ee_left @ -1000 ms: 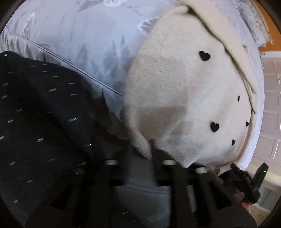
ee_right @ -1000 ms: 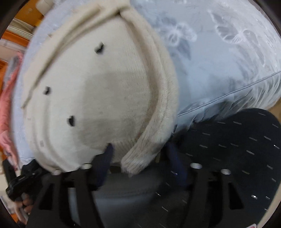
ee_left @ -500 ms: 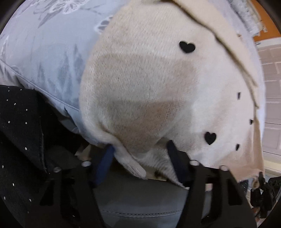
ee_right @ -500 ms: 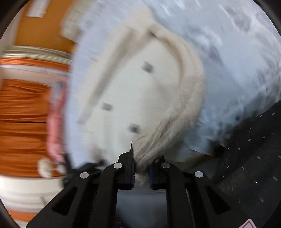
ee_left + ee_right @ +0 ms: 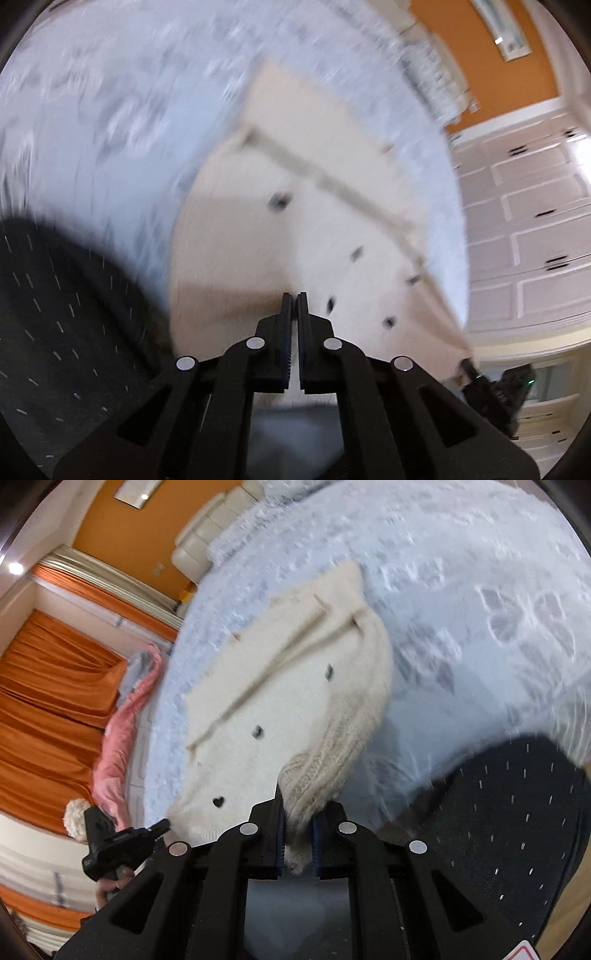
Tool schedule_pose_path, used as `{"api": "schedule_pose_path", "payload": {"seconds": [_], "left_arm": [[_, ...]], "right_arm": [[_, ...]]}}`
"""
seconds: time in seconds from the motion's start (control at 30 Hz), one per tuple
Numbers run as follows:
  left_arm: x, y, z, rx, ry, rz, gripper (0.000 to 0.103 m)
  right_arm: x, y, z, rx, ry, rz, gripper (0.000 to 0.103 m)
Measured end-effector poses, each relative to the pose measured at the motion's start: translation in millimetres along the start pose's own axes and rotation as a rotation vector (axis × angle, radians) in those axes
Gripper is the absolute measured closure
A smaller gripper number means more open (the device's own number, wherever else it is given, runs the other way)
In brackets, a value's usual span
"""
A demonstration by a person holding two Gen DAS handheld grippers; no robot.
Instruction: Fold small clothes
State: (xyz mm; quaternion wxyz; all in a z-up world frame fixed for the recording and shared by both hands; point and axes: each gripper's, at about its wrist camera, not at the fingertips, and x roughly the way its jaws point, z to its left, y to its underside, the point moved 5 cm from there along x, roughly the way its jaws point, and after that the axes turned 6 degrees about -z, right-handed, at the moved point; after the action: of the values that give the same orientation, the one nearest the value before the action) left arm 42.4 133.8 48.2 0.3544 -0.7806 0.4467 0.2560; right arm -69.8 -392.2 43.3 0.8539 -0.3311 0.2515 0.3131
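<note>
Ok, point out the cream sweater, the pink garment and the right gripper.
cream sweater [image 5: 266, 701]: right wrist view, front panel.
pink garment [image 5: 122, 738]: right wrist view, its middle.
right gripper [image 5: 297, 834]: right wrist view, between fingertips.

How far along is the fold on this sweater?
Done: both tools have gripped the cream knit sweater with black hearts; the left tool pinches its hem, the right tool its ribbed cuff. In hand: lifting that edge. Left: the fold itself; the body lies spread across the pale blue bedspread.

Likely a home bedroom: bed [image 5: 461, 572] with pale butterfly-print cover, padded headboard [image 5: 207, 531], orange curtains [image 5: 48, 709], white panelled wardrobe doors [image 5: 532, 236], framed picture [image 5: 506, 33] on orange wall.
</note>
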Motion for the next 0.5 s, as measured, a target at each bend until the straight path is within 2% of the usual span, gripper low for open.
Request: {"api": "schedule_pose_path", "payload": {"seconds": [0.03,0.1,0.17,0.2,0.23,0.27,0.33,0.4,0.47,0.5], "left_arm": [[-1,-6,-16,0.016,0.016,-0.036,0.103],[-12,-40,-40,0.059,0.046,-0.110,0.103],[-8,-88,-72,0.125,0.065,-0.169,0.103],[0,-120,-86,0.180,0.041,-0.202,0.103],[13,-138,-97,0.211,0.006,-0.223,0.103],[28,-162,-104,0.227,-0.050,-0.236,0.103],[48,-191,-113,0.223,-0.079,-0.212,0.103],[54,-191,-128,0.261,-0.064,-0.208,0.103],[53,-168,-131,0.306,-0.064,-0.194,0.100],[57,-148,-123,0.316,-0.074,-0.162,0.091]], "right_arm": [[-4,-15,8,-0.010,-0.025,-0.030,0.093],[-5,-47,23,-0.014,-0.083,-0.070,0.093],[7,-88,37,-0.032,-0.122,-0.104,0.093],[24,-118,46,-0.054,-0.136,-0.118,0.093],[43,-145,55,-0.081,-0.129,-0.130,0.093],[65,-171,63,-0.107,-0.112,-0.138,0.093],[99,-205,71,-0.125,-0.057,-0.149,0.093],[121,-224,81,-0.098,-0.056,-0.137,0.093],[126,-221,92,-0.122,-0.081,-0.134,0.093],[126,-212,95,-0.161,-0.074,-0.134,0.093]]}}
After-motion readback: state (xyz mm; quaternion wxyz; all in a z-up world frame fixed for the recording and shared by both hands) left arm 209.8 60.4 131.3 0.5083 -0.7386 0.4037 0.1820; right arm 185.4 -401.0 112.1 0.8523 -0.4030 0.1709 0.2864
